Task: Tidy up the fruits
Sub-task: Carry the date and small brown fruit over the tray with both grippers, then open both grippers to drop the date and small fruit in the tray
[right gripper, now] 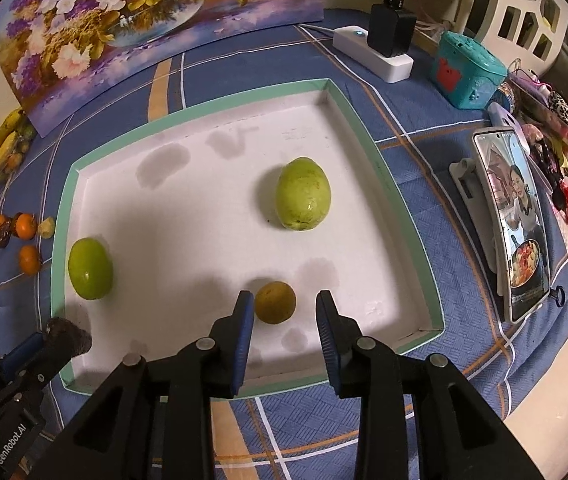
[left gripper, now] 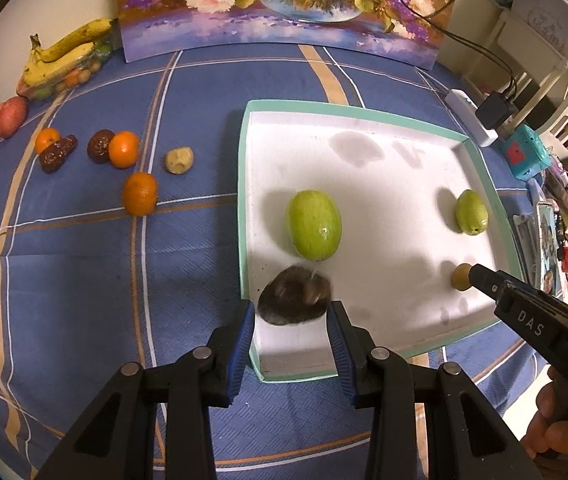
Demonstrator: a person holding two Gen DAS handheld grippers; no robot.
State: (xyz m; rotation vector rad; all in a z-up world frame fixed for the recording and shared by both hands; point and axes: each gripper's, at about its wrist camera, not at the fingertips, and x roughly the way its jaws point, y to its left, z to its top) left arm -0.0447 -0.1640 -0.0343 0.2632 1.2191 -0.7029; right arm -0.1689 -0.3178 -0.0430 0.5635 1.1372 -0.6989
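My left claw (left gripper: pixel 293 320) was clamped on a dark brown fuzzy fruit (left gripper: pixel 295 295), both blue pads touching its sides, over the near left corner of the white tray (left gripper: pixel 367 136). My right claw (right gripper: pixel 284 312) stood a little apart: its left pad just beside a small yellow-brown fruit (right gripper: pixel 275 302), its right pad clear of it, so nothing was gripped; that fruit lay on the tray floor. Beyond, two green fruits lay in the tray, one (left gripper: pixel 314 230) near my left claw, the other (right gripper: pixel 303 194) further toward the middle. Left of the tray, oranges (left gripper: pixel 140 193) and dark dates (left gripper: pixel 58 153) lay on the blue checked surface (left gripper: pixel 84 280), bananas (left gripper: pixel 64 56) farthest back.
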